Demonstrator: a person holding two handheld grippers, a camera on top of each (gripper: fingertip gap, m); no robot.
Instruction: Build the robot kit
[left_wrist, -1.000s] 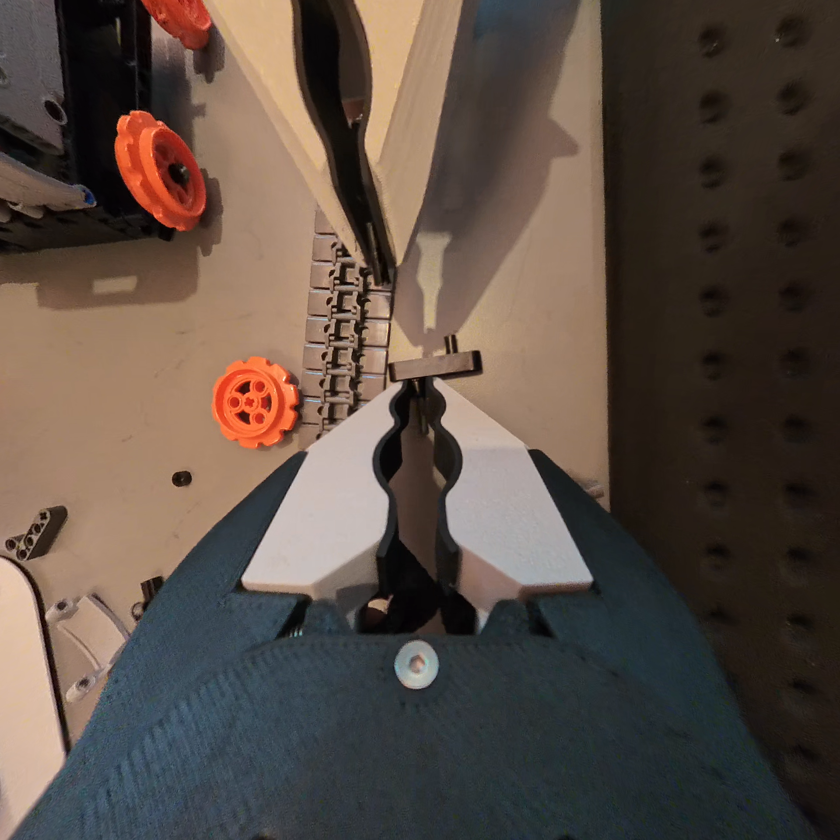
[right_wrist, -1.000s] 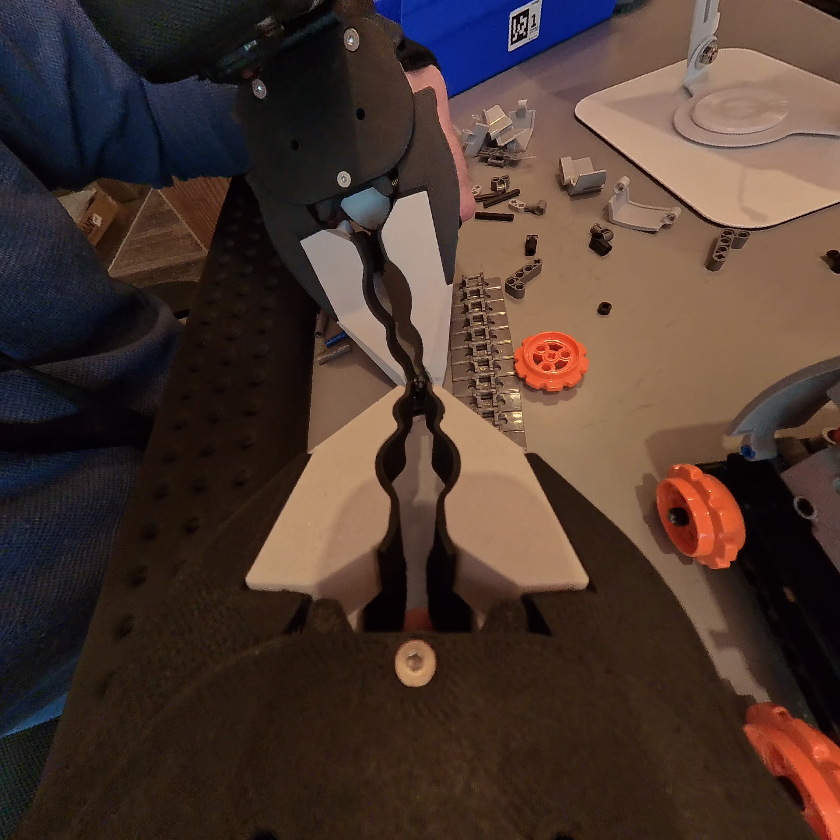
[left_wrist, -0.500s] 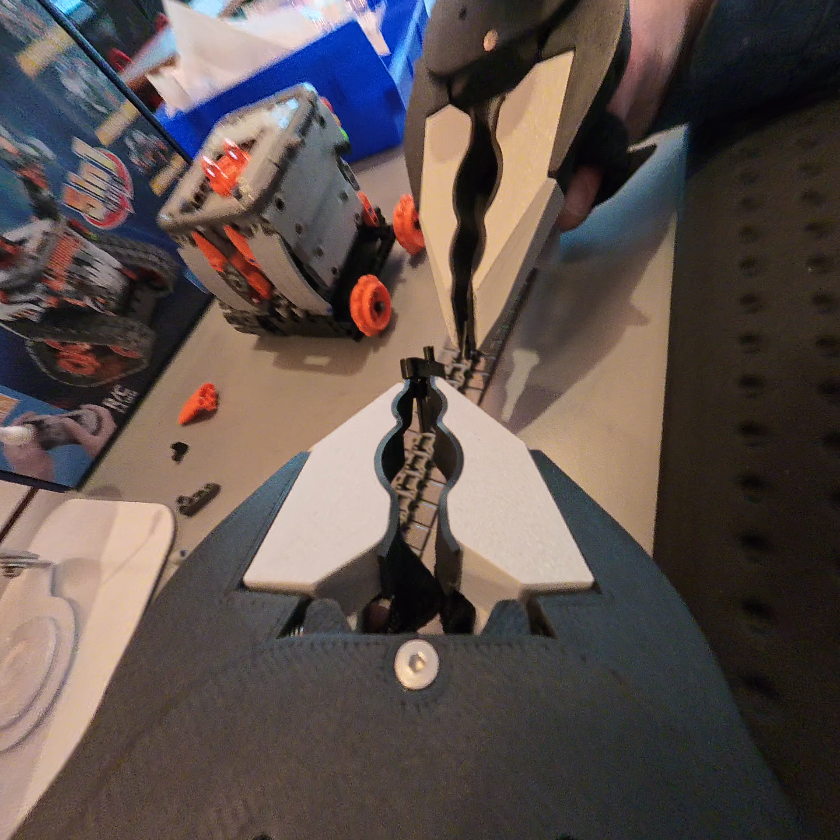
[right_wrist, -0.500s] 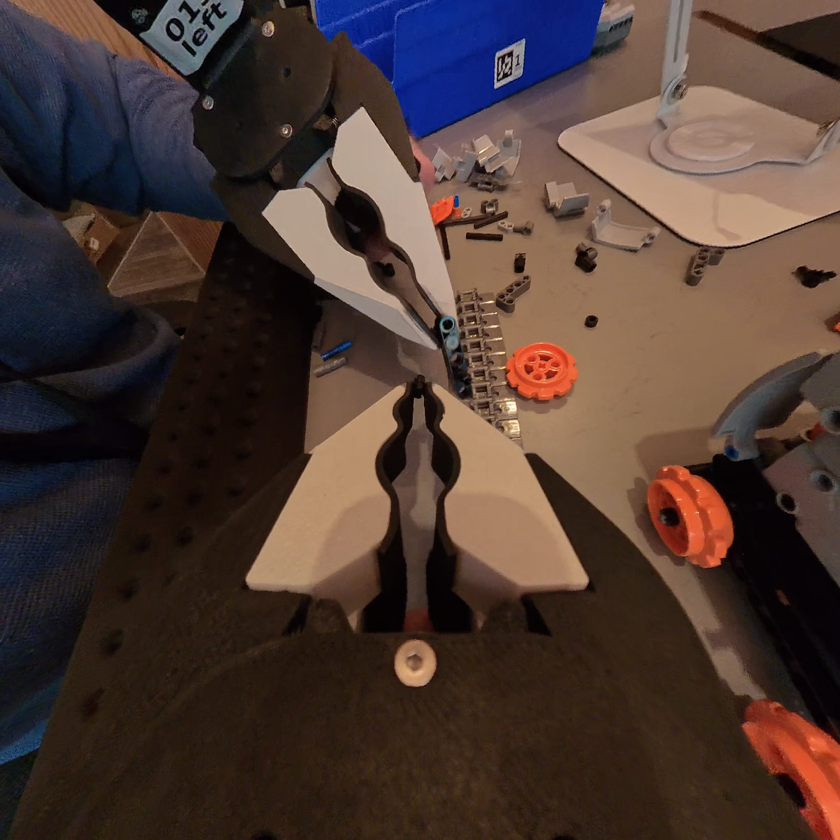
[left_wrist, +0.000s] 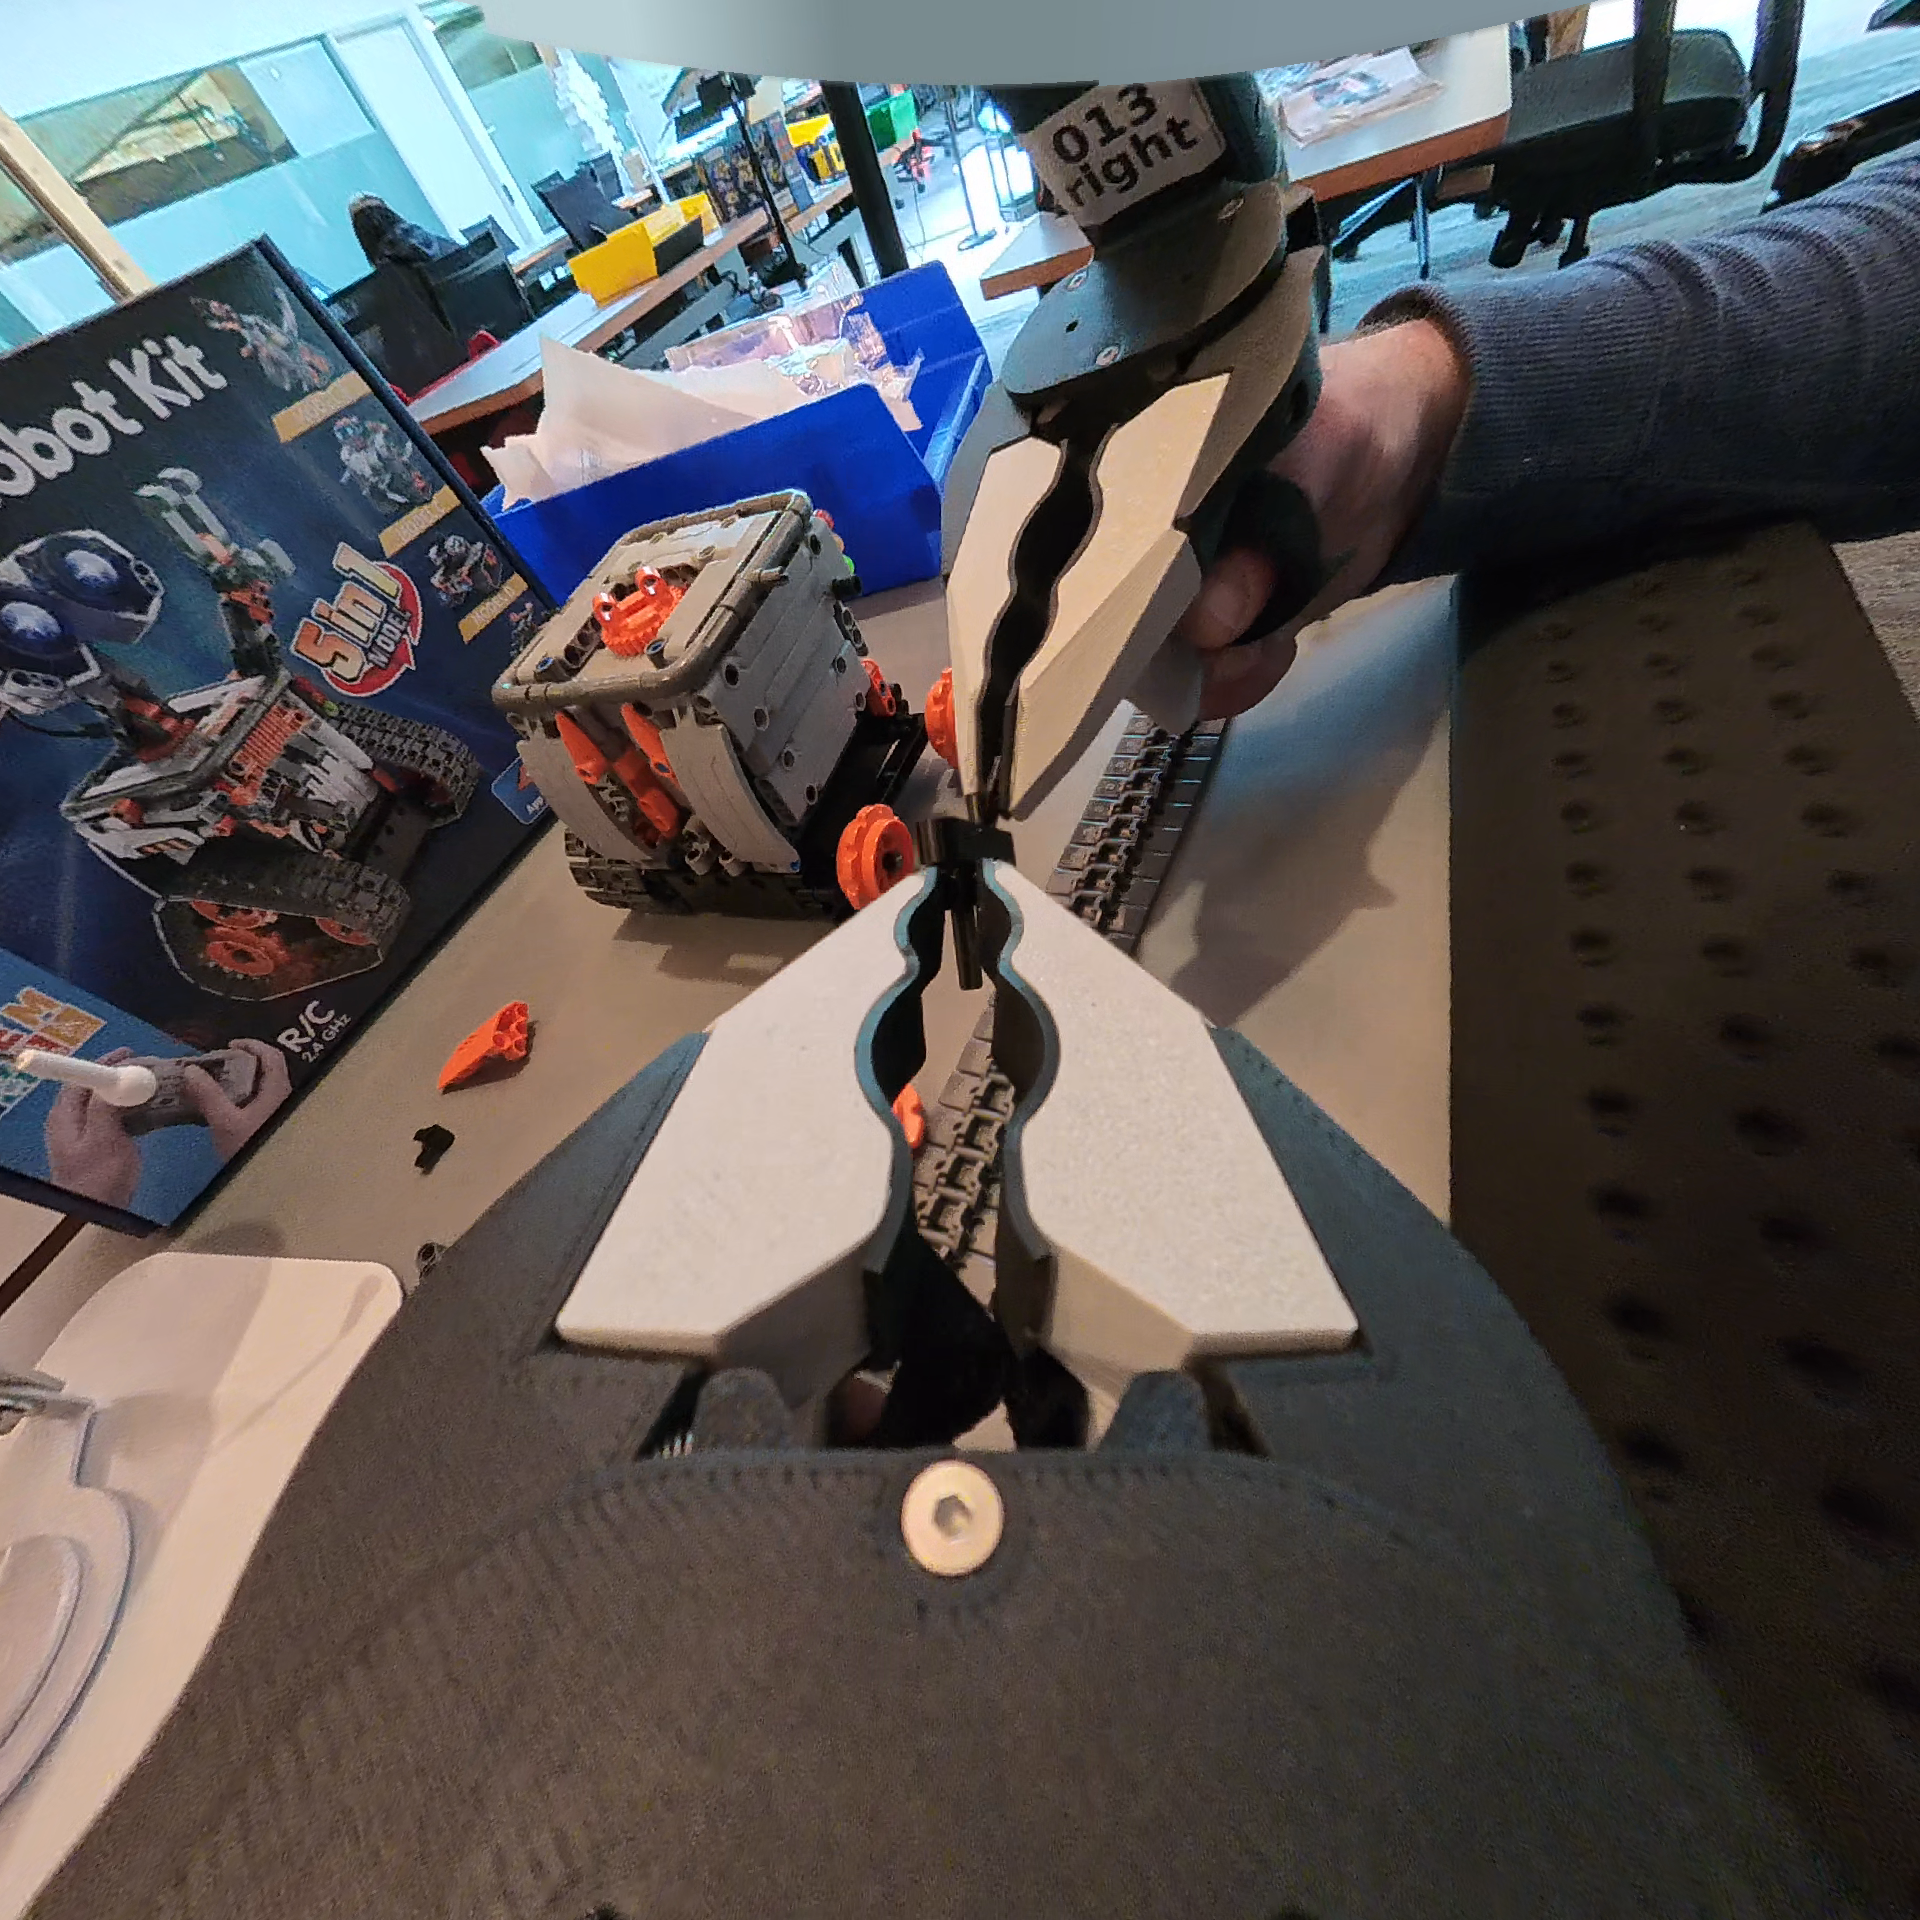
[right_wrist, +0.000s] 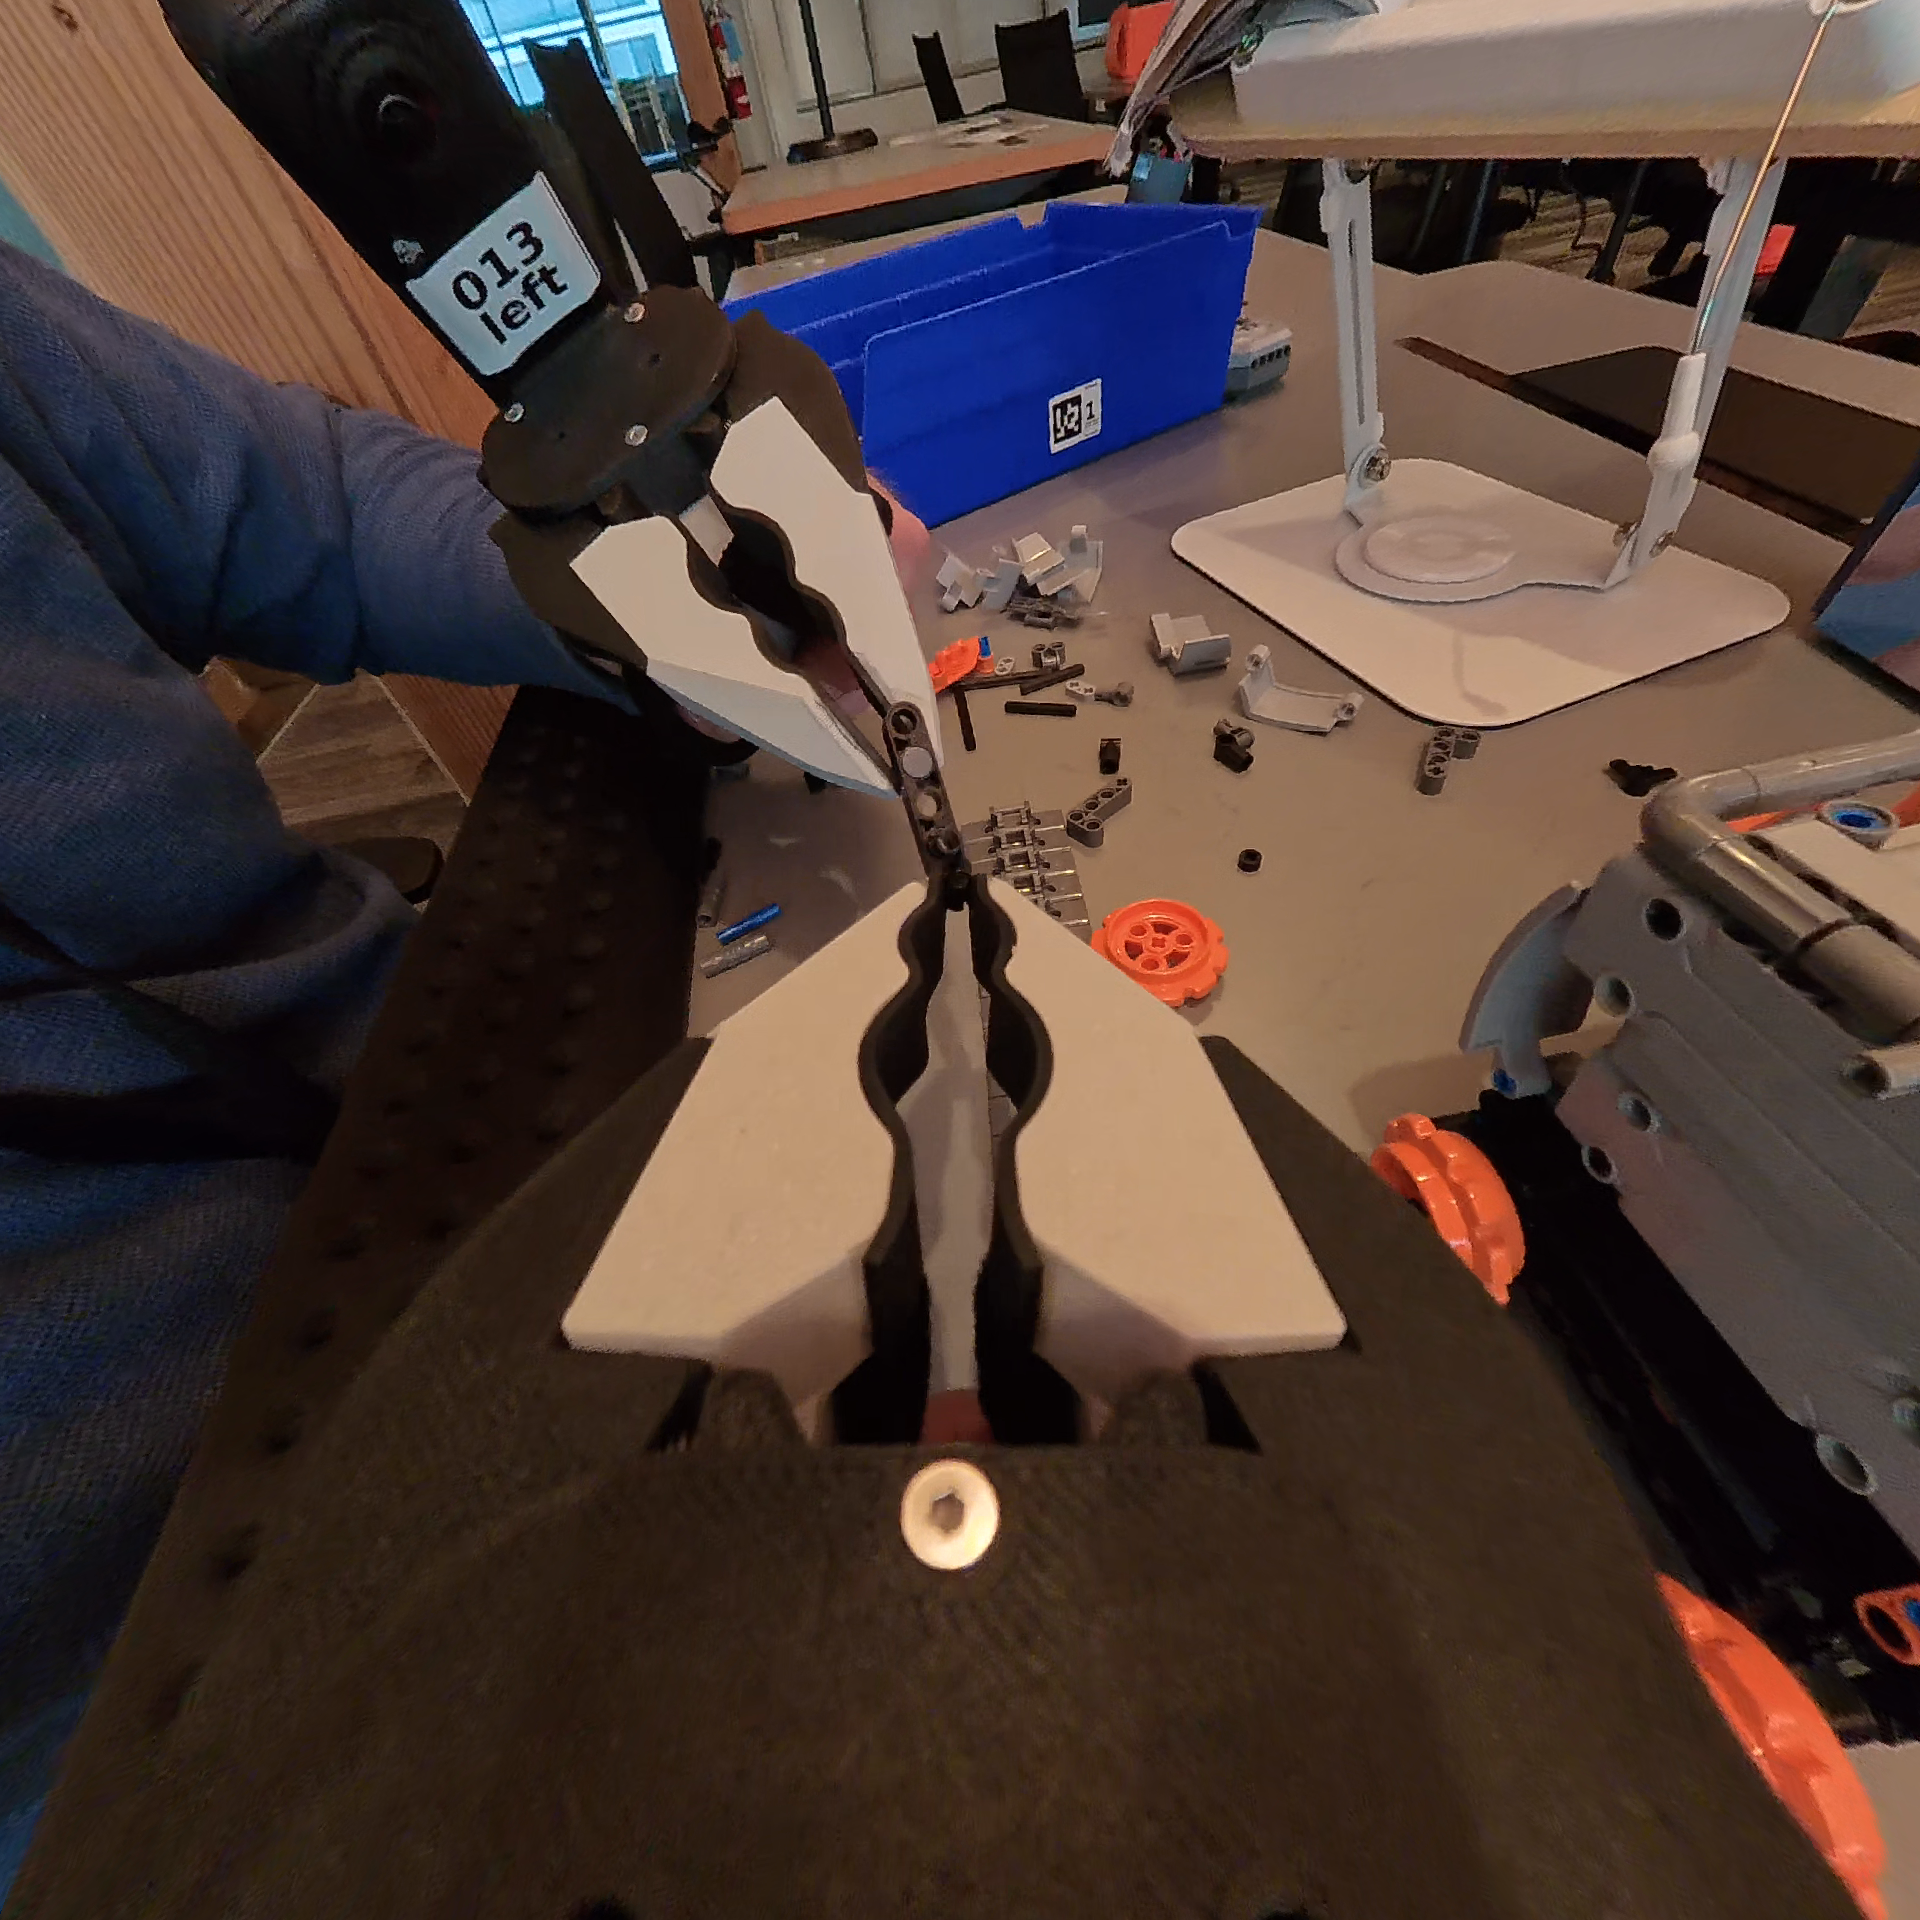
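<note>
We see a grey worktop (right_wrist: 1351, 935) with a dark dimpled mat (left_wrist: 1683, 935) along its near edge. Toward the far edge stands a blue bin (right_wrist: 1039, 343); the left wrist view shows crumpled white paper and clear bags in it, while the right wrist view shows only its outer wall. A printed kit box (left_wrist: 208, 707), seen only in the left view, leans at one side of the worktop. A grey block-built vehicle (left_wrist: 707, 717) with orange wheels sits beside it. A white stand base (right_wrist: 1475, 592) shows best in the right view, as do the scattered small parts near it.

A grey tread strip (left_wrist: 1122, 810) lies by the mat edge, an orange gear (right_wrist: 1162, 951) just beside it.

Both claws are raised above the strip, tip to tip, each held by a hand in a blue sleeve. The left claw (left_wrist: 961, 883) is pinching a black holed beam (right_wrist: 923, 790). The right claw (right_wrist: 958, 896) is pressed together on a small black pin (left_wrist: 985, 808) at the beam's end.
</note>
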